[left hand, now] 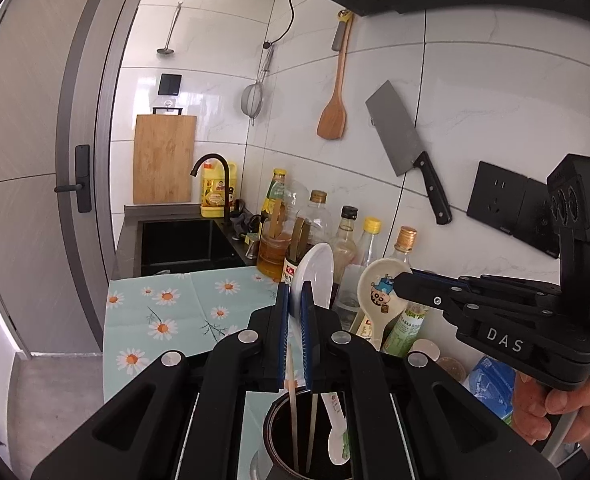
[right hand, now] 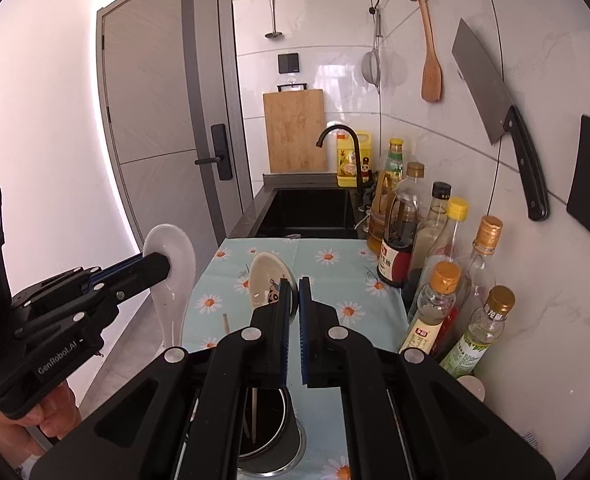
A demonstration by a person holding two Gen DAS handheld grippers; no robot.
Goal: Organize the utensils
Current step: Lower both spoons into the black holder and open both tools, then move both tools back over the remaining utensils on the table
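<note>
My left gripper is shut on a plain white ceramic spoon, held upright above a dark metal utensil cup. The cup holds chopsticks and a small white spoon. My right gripper is shut on a cream spoon with a cartoon print, which also shows in the left wrist view. The right wrist view shows the left gripper with the white spoon, and the cup below my jaws.
A daisy-print cloth covers the counter. Several sauce and oil bottles line the right wall. A black sink with a tap lies beyond. A cleaver, wooden spatula, strainer and cutting board hang on the tiles.
</note>
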